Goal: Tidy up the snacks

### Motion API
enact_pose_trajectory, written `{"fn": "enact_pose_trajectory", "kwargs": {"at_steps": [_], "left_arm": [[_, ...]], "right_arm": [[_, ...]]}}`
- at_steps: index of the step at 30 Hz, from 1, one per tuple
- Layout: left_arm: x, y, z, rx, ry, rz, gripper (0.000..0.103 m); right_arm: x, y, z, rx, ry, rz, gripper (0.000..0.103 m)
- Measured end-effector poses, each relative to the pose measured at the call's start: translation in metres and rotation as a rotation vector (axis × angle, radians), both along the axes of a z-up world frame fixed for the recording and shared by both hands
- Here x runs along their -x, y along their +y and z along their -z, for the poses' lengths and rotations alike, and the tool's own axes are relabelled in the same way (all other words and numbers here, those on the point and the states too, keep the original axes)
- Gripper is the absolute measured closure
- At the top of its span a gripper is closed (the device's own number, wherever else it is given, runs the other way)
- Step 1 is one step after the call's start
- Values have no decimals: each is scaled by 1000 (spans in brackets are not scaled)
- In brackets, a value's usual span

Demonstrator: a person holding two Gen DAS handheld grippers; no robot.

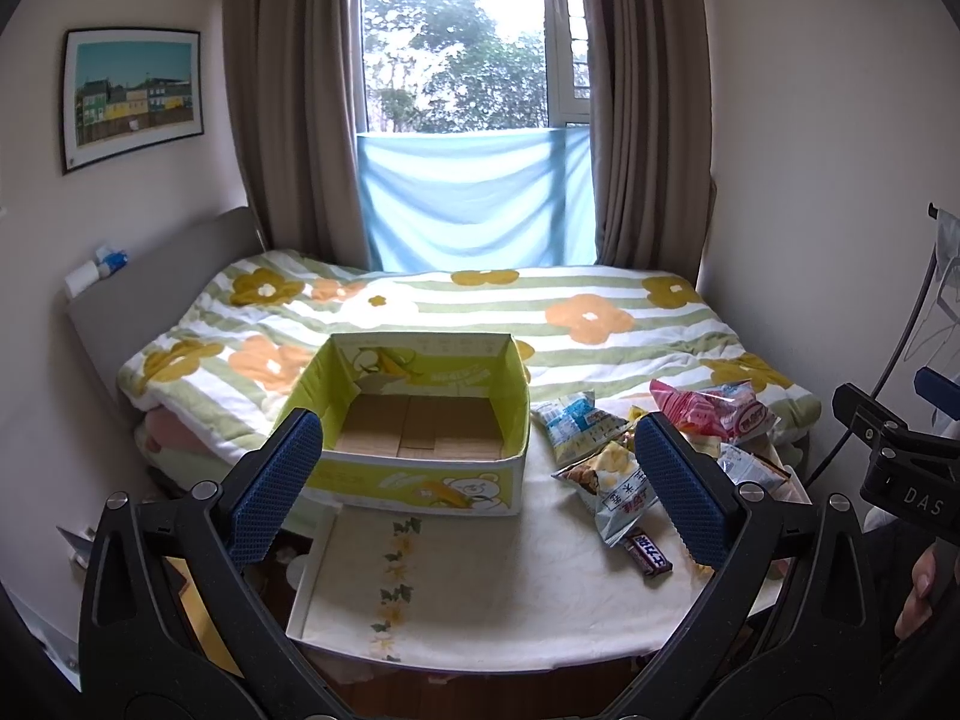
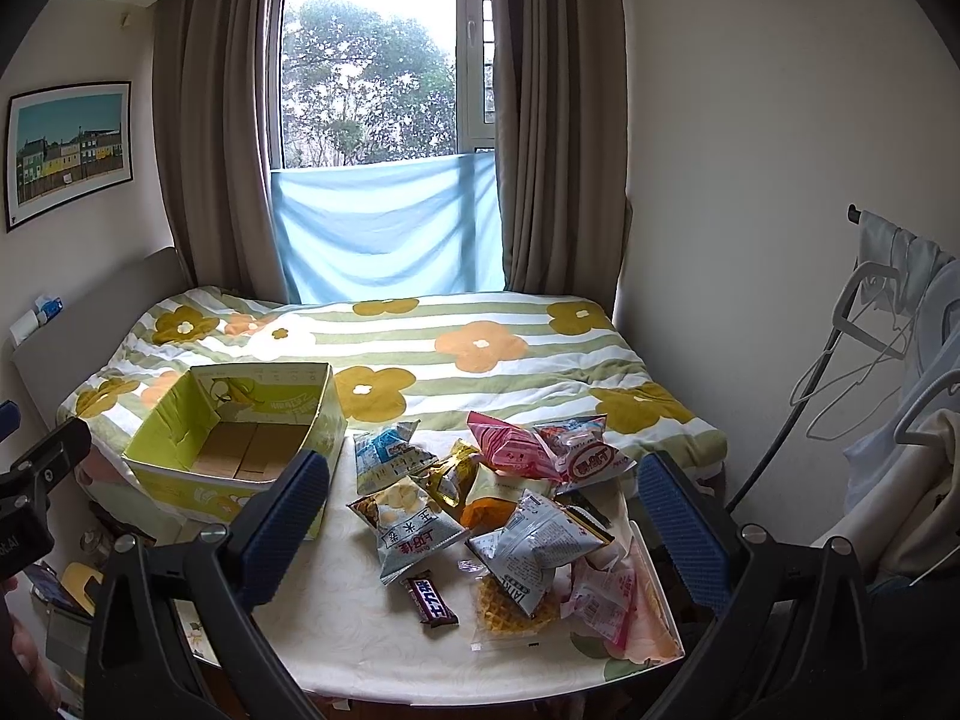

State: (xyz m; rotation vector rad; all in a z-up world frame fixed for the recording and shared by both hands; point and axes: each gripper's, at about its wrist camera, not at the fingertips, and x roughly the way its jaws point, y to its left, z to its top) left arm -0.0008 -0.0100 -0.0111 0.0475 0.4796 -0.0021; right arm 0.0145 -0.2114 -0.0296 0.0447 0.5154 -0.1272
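Nothing is sorted yet: box (image 1: 420, 420) is sitting empty at the desk's (image 1: 480, 588) far-left corner, snacks (image 2: 492, 510) piled right; both grippers' jaws are gaping wide, empty.

Snack pile (image 2: 498, 516) beside open box (image 2: 240, 432)

The left gripper (image 1: 480, 492) is spread wide, its two blue-padded fingers (image 1: 273, 483) far apart with nothing between them. The right gripper (image 2: 483, 528) is likewise wide open and holds nothing, its blue pads (image 2: 684, 531) facing each other across the gap. Both are level and point forward, side by side. Each shows at the edge of the other's view, with a bit of the person's hand (image 1: 921, 585) behind it.
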Motion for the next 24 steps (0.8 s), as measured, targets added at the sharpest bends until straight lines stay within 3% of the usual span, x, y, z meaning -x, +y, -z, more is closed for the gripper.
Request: {"fn": "enact_pose_trajectory", "kwargs": {"at_steps": [15,24], "left_arm": [[-4,6,1,-3,5,16,0],[-27,8,21,6,90,102,0]], "right_arm": [[1,1,1,-6,1,3,0],[2,5,19,-17,58,70,0]]}}
